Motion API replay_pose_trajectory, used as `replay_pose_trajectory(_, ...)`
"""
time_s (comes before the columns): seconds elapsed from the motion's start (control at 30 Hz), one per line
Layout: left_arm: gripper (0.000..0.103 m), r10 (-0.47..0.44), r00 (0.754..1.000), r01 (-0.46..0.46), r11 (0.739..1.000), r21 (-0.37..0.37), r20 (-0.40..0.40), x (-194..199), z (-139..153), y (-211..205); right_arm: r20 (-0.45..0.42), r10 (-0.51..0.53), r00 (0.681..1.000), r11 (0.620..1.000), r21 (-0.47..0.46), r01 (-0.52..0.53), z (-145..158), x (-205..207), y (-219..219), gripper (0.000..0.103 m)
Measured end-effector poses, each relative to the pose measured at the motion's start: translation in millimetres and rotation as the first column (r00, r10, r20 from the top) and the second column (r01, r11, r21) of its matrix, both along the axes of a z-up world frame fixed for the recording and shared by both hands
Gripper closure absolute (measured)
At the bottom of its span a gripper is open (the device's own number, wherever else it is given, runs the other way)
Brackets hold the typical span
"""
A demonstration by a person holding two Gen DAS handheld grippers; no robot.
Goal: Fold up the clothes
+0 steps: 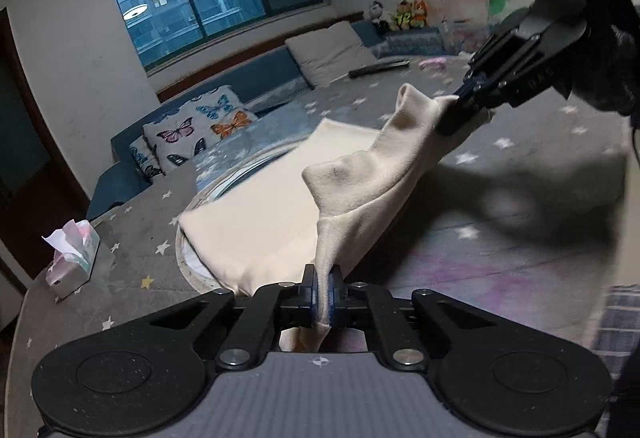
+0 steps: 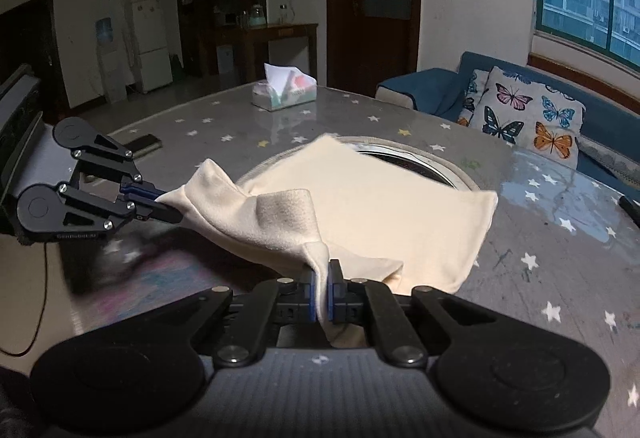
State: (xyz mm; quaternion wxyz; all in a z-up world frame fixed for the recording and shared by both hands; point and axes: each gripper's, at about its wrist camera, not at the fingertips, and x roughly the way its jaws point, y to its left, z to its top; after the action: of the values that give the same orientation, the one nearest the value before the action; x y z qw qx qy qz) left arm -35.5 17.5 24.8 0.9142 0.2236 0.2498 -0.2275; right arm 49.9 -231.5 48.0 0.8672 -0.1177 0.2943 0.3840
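A cream cloth (image 1: 280, 206) lies on the star-patterned table, its near edge lifted off the surface. My left gripper (image 1: 323, 298) is shut on one near corner of that cloth. My right gripper (image 2: 320, 296) is shut on the other near corner of the cream cloth (image 2: 360, 206). In the left wrist view the right gripper (image 1: 464, 98) shows at the upper right, clamped on its corner. In the right wrist view the left gripper (image 2: 168, 204) shows at the left, clamped on its corner. The cloth sags between the two grippers, and its far part rests flat on the table.
A round inset ring (image 2: 440, 166) in the table lies partly under the cloth. A tissue box (image 2: 284, 94) stands at the far side, a dark phone (image 2: 144, 144) lies near the left. A blue sofa with butterfly cushions (image 2: 532, 114) borders the table.
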Motion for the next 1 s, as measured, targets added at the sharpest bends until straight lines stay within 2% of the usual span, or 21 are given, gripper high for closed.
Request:
replay_pose_trajectory(0.23, 0.098, -0.071, 0.997, 0.069, 0.995, -0.066, -0.027, -64, 40, -2, -0.040, 0.015, 0.999, 0.999, 0.030, -0.014, 29, -70, -27, 0.099)
replay_pose_trajectory(0.37, 0.098, -0.076, 0.997, 0.075, 0.994, -0.080, -0.016, -65, 51, -2, -0.033, -0.002, 0.999, 1.000, 0.030, 0.003, 36, -76, -30, 0.099)
replay_pose_trajectory(0.47, 0.098, -0.064, 0.998, 0.063, 0.995, -0.075, -0.001, -41, 50, -4, -0.025, -0.019, 1.000, 0.999, 0.030, 0.020, 39, -68, -29, 0.099)
replay_pose_trajectory(0.63, 0.098, -0.035, 0.999, 0.035, 0.996, -0.076, 0.000, 11, 46, -4, -0.042, -0.046, 0.998, 0.998, 0.034, 0.048, 34, -21, -24, 0.099)
replay_pose_trajectory(0.8, 0.098, -0.008, 0.999, 0.004, 0.997, -0.075, -0.046, 74, 26, -4, -0.080, -0.088, 0.993, 0.996, 0.021, 0.090, 16, 35, -15, 0.099)
replay_pose_trajectory(1.0, 0.098, 0.051, 0.988, -0.063, 0.995, -0.078, -0.143, 134, -15, -2, -0.156, -0.160, 0.975, 0.986, 0.026, 0.166, -25, 90, -3, 0.099)
